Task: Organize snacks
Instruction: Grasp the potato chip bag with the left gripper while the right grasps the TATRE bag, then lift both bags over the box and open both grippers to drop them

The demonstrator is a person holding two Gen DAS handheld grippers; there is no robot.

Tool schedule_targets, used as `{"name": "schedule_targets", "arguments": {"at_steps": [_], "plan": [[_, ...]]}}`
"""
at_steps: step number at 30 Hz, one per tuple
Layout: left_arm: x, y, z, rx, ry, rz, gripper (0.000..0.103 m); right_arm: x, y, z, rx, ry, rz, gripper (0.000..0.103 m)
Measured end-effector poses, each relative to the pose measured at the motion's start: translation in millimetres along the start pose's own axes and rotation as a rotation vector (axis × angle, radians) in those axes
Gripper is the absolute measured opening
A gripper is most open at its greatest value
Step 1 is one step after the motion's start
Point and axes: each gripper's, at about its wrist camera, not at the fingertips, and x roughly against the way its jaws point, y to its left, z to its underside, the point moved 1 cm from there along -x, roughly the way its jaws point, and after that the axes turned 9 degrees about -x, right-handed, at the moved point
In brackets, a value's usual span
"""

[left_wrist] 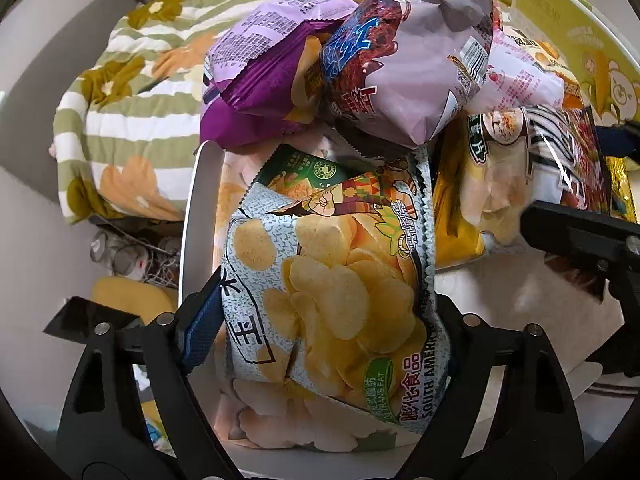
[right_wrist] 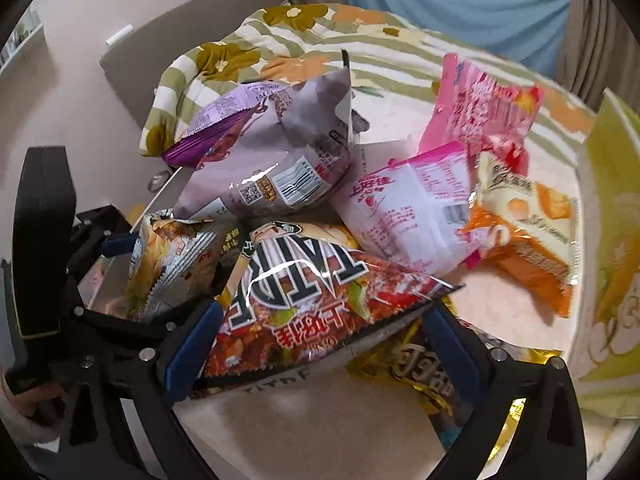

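Observation:
My left gripper (left_wrist: pixel 320 320) is shut on a pale blue potato chip bag (left_wrist: pixel 340 292), held upright over a white bin (left_wrist: pixel 188 232); a pink bag and a green bag lie under it. My right gripper (right_wrist: pixel 320 344) is shut on a red snack bag with big black-and-white letters (right_wrist: pixel 316 304); this bag also shows in the left wrist view (left_wrist: pixel 560 160). A lilac bag (right_wrist: pixel 272 160), a purple bag (left_wrist: pixel 256 92), a white-pink bag (right_wrist: pixel 404 208), a pink bag (right_wrist: pixel 488 116) and an orange bag (right_wrist: pixel 528 236) lie piled beyond on the white table (right_wrist: pixel 312 412). The chip bag appears at left in the right wrist view (right_wrist: pixel 172 260).
A gold bag (right_wrist: pixel 416 368) lies under the red bag. A tall yellow-green box (right_wrist: pixel 612 260) stands at the right. A striped flowered blanket (left_wrist: pixel 132 120) lies behind the pile. A grey chair back (right_wrist: pixel 188 36) stands beyond the table.

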Motion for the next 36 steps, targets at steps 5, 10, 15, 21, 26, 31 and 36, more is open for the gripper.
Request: {"name": "schedule_targets", "arguments": {"at_steps": [5, 10, 15, 21, 26, 31, 36], "plan": [[1.7, 2.3, 0.8, 0.018, 0.002, 0.012, 0.073, -7.3, -5.9, -4.0, -0.092, -0.01, -0.073, 0.099], [3.4, 1.3, 1.0, 0.024, 0.01, 0.02, 0.071, -9.5, -9.1, -3.6, -0.125, -0.017, -0.093, 0.08], [9.1, 2.7, 3.7, 0.038, 0.01, 0.038, 0.07, -5.5, -9.5, -0.8, -0.131, -0.01, -0.101, 0.069], [22.2, 4.8, 8.3, 0.053, 0.003, 0.05, 0.07, 9.5, -12.6, 7.7, -0.148, -0.024, -0.102, 0.064], [40.1, 1.6, 15.1, 0.049, -0.012, 0.062, 0.07, 23.1, -6.5, 12.5, -0.158, -0.045, -0.097, 0.063], [62.0, -2.4, 21.1, 0.025, -0.041, 0.071, 0.07, 42.2, -0.7, 20.5, -0.169, -0.072, -0.093, 0.063], [89.8, -7.4, 20.4, 0.011, -0.082, 0.095, 0.07, 70.3, -0.4, 31.4, -0.183, -0.119, -0.072, 0.063]]}}
